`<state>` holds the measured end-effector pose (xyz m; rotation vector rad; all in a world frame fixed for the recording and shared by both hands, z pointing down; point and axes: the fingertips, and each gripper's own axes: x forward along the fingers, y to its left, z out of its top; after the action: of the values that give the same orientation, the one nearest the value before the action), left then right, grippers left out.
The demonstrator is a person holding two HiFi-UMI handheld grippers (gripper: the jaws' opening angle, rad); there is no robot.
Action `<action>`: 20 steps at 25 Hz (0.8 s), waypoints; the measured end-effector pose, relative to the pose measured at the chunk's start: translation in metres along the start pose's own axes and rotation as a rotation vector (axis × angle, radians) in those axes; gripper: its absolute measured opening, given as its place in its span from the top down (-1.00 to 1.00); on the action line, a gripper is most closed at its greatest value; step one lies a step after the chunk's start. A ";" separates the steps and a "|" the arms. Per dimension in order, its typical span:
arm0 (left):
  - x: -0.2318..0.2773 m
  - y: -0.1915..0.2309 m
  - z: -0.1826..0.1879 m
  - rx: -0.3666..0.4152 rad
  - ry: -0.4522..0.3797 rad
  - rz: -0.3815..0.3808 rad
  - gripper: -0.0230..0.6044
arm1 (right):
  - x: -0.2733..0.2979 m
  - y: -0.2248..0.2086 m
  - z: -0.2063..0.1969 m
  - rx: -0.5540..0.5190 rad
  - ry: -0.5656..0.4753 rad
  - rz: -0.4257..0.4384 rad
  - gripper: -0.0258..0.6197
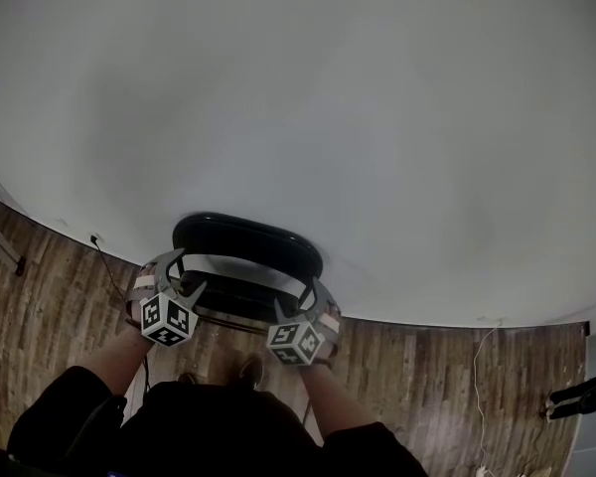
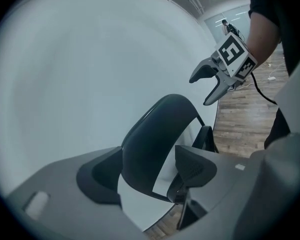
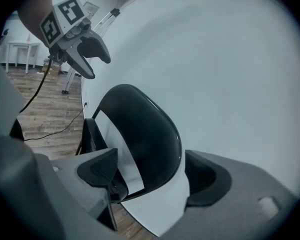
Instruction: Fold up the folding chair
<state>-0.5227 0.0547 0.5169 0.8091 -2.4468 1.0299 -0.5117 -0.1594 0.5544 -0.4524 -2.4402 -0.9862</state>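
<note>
A black folding chair [image 1: 246, 238] stands on the wood floor against a white wall, its curved backrest toward me. My left gripper [image 1: 184, 271] is at the backrest's left end and my right gripper [image 1: 303, 301] at its right end. In the left gripper view the backrest [image 2: 157, 134] lies between the wide jaws of the left gripper [image 2: 147, 171]; the right gripper [image 2: 212, 81] shows beyond, open. In the right gripper view the backrest [image 3: 140, 134] sits between the jaws of the right gripper [image 3: 152, 176], with white wall showing beside the right pad [image 3: 205, 179]. The left gripper [image 3: 92, 59] appears open there.
A white curved wall [image 1: 308, 97] rises right behind the chair. Cables [image 1: 109, 266] trail over the wood floor [image 1: 457, 366] from a wall socket. A dark object [image 1: 581, 396] lies at the far right. A white table [image 3: 15, 49] and a stand's legs [image 3: 70, 79] are off to the left.
</note>
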 end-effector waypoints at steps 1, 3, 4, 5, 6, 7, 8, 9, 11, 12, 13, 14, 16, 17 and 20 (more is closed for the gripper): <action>-0.007 -0.002 0.001 -0.010 -0.019 -0.007 -0.13 | -0.007 0.006 0.003 0.011 -0.003 0.005 -0.37; -0.025 -0.006 0.003 -0.042 -0.066 -0.023 -0.09 | -0.026 0.020 0.016 0.053 -0.024 0.024 -0.37; -0.035 -0.008 0.005 -0.065 -0.095 -0.034 -0.05 | -0.038 0.029 0.025 0.083 -0.041 0.037 -0.36; -0.047 -0.010 0.007 -0.089 -0.128 -0.047 -0.01 | -0.050 0.038 0.034 0.114 -0.060 0.050 -0.36; -0.060 -0.012 0.010 -0.110 -0.162 -0.059 0.02 | -0.064 0.047 0.043 0.144 -0.080 0.062 -0.35; -0.074 -0.014 0.015 -0.126 -0.196 -0.072 0.04 | -0.077 0.056 0.052 0.173 -0.102 0.072 -0.35; -0.087 -0.016 0.020 -0.136 -0.231 -0.086 0.06 | -0.091 0.063 0.061 0.201 -0.125 0.082 -0.34; -0.100 -0.019 0.026 -0.142 -0.265 -0.102 0.07 | -0.105 0.070 0.071 0.228 -0.150 0.094 -0.34; -0.126 -0.026 0.036 -0.156 -0.329 -0.142 0.16 | -0.132 0.086 0.091 0.268 -0.212 0.135 -0.28; -0.139 -0.032 0.041 -0.169 -0.361 -0.170 0.23 | -0.146 0.095 0.101 0.278 -0.248 0.162 -0.13; -0.152 -0.039 0.046 -0.185 -0.394 -0.204 0.30 | -0.159 0.103 0.109 0.282 -0.284 0.185 0.07; -0.164 -0.048 0.051 -0.205 -0.425 -0.239 0.35 | -0.173 0.108 0.116 0.280 -0.316 0.200 0.22; -0.183 -0.061 0.058 -0.240 -0.465 -0.286 0.39 | -0.196 0.112 0.126 0.274 -0.366 0.214 0.33; -0.190 -0.064 0.062 -0.259 -0.474 -0.299 0.42 | -0.205 0.111 0.128 0.279 -0.384 0.218 0.34; -0.207 -0.072 0.077 -0.357 -0.502 -0.346 0.45 | -0.223 0.105 0.133 0.319 -0.426 0.234 0.39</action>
<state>-0.3264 0.0321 0.3949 1.4256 -2.6281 0.2695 -0.3162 -0.0205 0.4102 -0.8815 -2.7656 -0.4216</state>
